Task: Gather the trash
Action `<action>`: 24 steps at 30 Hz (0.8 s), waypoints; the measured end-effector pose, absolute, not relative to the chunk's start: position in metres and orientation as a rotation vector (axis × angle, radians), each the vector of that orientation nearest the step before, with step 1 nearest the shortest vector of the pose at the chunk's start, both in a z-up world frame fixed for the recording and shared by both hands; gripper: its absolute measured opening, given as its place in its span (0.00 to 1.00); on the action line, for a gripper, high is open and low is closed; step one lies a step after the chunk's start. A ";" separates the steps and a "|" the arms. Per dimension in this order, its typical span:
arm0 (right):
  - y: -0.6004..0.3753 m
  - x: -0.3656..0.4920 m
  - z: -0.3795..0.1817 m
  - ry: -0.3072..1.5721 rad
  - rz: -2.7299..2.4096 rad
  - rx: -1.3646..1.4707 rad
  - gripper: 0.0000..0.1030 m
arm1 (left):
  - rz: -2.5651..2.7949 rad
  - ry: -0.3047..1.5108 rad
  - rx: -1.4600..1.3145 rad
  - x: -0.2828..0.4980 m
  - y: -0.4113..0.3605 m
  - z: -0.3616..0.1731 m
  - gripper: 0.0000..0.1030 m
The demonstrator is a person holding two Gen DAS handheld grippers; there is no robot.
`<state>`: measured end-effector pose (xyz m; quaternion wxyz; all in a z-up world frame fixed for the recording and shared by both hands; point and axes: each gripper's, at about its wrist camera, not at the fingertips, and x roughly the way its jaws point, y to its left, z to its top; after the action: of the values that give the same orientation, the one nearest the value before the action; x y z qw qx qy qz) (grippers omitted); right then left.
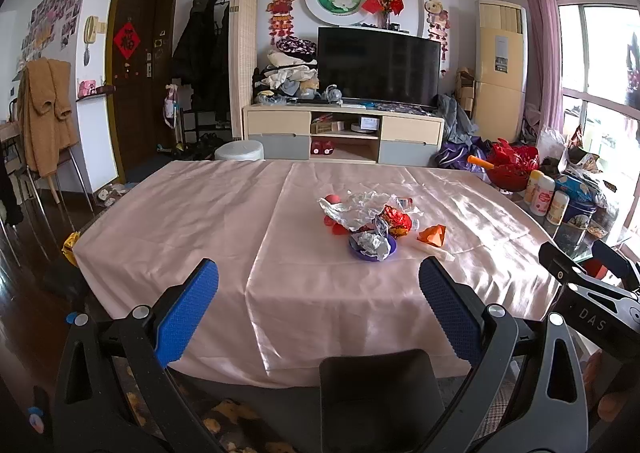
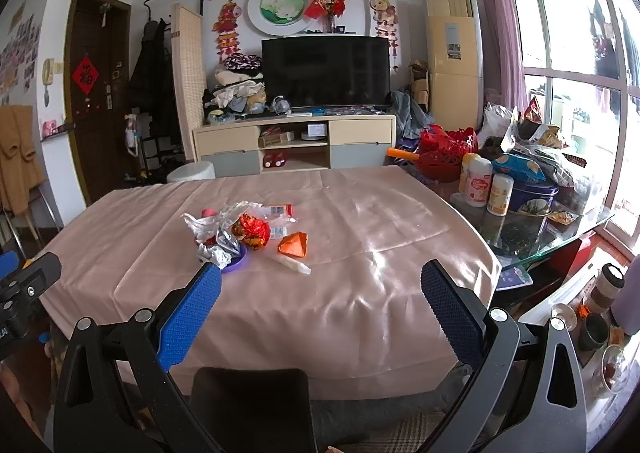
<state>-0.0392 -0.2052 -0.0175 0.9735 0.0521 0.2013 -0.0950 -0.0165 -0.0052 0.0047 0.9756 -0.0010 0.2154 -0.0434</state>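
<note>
- Trash pile point(image 1: 366, 223) lies ahead on the table point(image 1: 200, 221), right of left gripper point(image 1: 319, 307), left of right gripper point(image 2: 321, 309).
- Both grippers: jaws wide apart, holding nothing.

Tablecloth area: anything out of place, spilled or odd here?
Only the trash itself: crumpled foil, a red-gold wrapper and an orange paper piece heaped around a small purple dish mid-table on the pink tablecloth. Nothing looks spilled.

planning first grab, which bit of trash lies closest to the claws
The white tube, lying alone at the pile's near edge. The orange folded paper and the purple dish of crumpled wrappers sit behind it.
</note>
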 end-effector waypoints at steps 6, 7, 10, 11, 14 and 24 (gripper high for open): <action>-0.209 -0.039 -0.019 0.379 -0.207 0.120 0.97 | -0.073 0.446 0.000 -0.011 -0.005 0.004 0.92; -0.210 -0.039 -0.019 0.369 -0.212 0.116 0.97 | -0.071 0.447 0.003 -0.010 -0.005 0.004 0.92; -0.209 -0.039 -0.019 0.331 -0.222 0.084 0.97 | -0.048 0.440 0.025 -0.006 -0.003 0.002 0.92; -0.209 -0.037 -0.020 0.336 -0.231 0.077 0.97 | -0.037 0.435 0.035 -0.004 -0.002 0.001 0.92; -0.216 -0.030 -0.025 0.367 -0.218 0.102 0.97 | 0.000 0.435 0.033 0.003 0.006 -0.003 0.92; -0.236 0.007 -0.060 0.509 -0.172 0.192 0.97 | 0.017 0.531 0.051 0.040 0.021 -0.035 0.92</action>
<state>0.0069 -0.2359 -0.0598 0.9596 0.0949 0.2512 -0.0847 0.0401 0.0212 -0.0352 0.9646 0.0253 0.2623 0.0085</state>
